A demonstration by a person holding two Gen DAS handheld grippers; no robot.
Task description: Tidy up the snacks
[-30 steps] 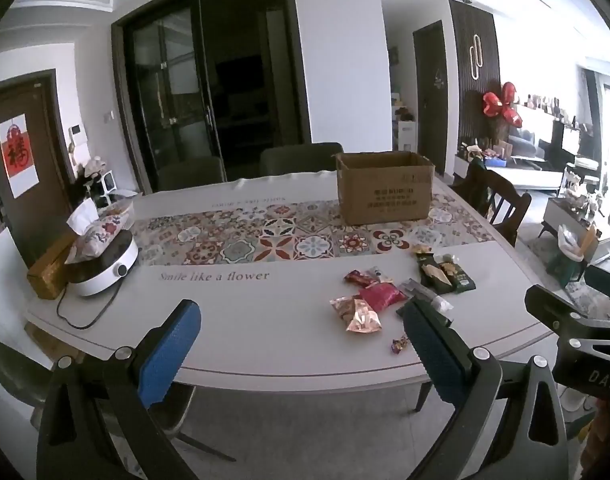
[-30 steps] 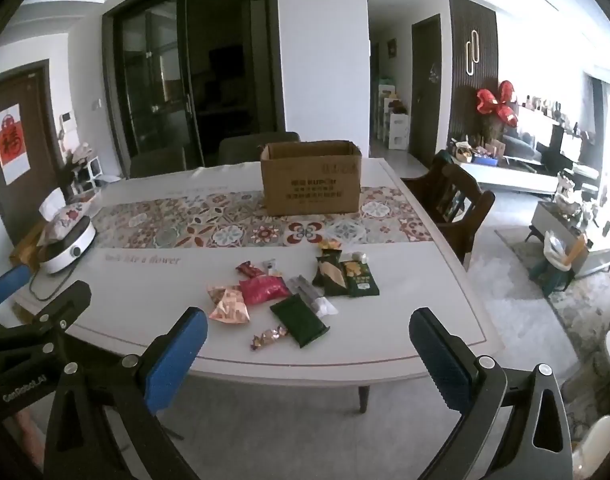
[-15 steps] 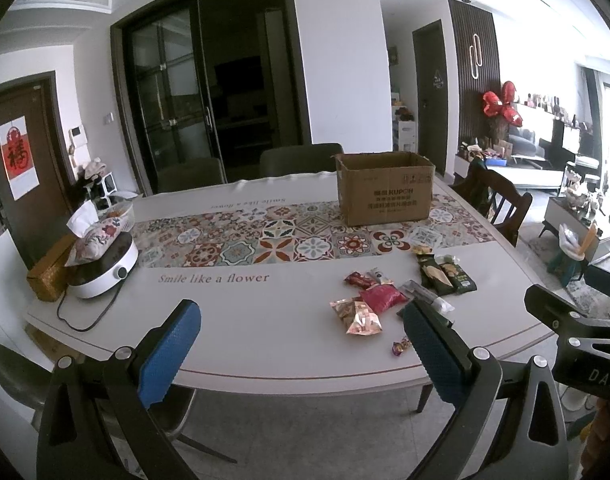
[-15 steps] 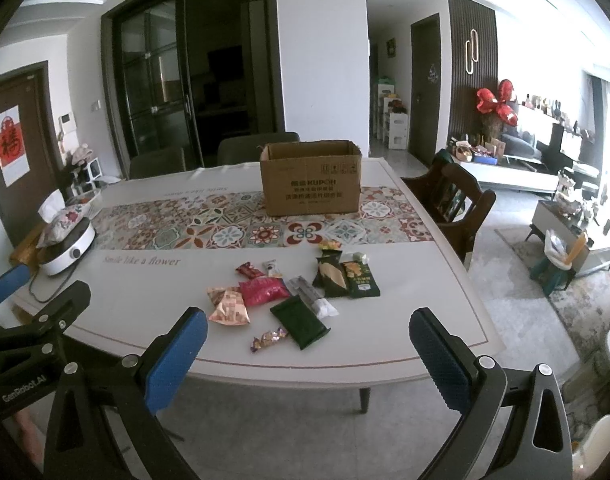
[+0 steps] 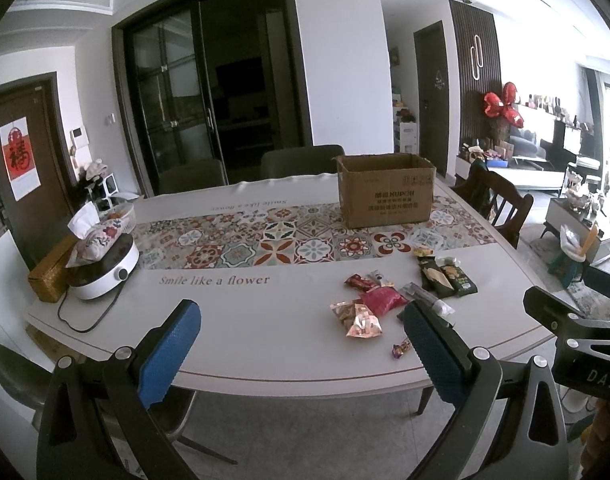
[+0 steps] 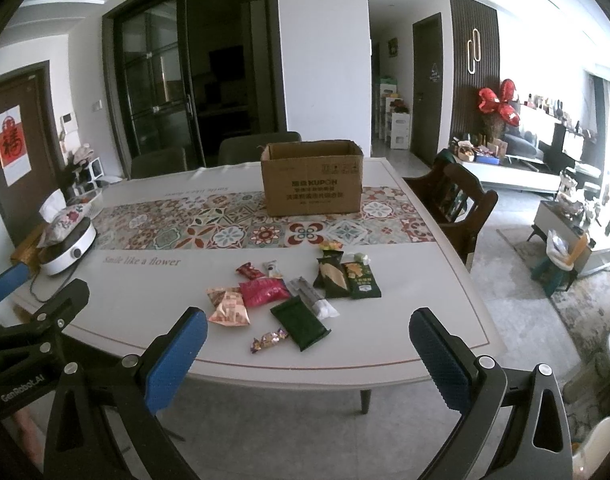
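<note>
Here you are only approaching: both grippers, left gripper (image 5: 301, 328) and right gripper (image 6: 309, 344), hold jaws open, empty, short of the worktop (image 6: 405, 316). Next, reach the snack packets (image 6: 293, 300); the cardboard box (image 6: 313, 178) probably receives them.

"Smile like a flower" on tablecloth (image 5: 265, 320); "KUPOH" on cardboard box (image 6: 312, 184); "GenRobot.AI" on left claw (image 6: 33, 344).

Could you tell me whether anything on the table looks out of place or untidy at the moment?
Yes: the snack packets lie scattered loose on the table, some overlapping, none in the open cardboard box behind them. A tissue pouch also sits oddly atop the white cooker. Nothing looks spilled or damaged.
</note>
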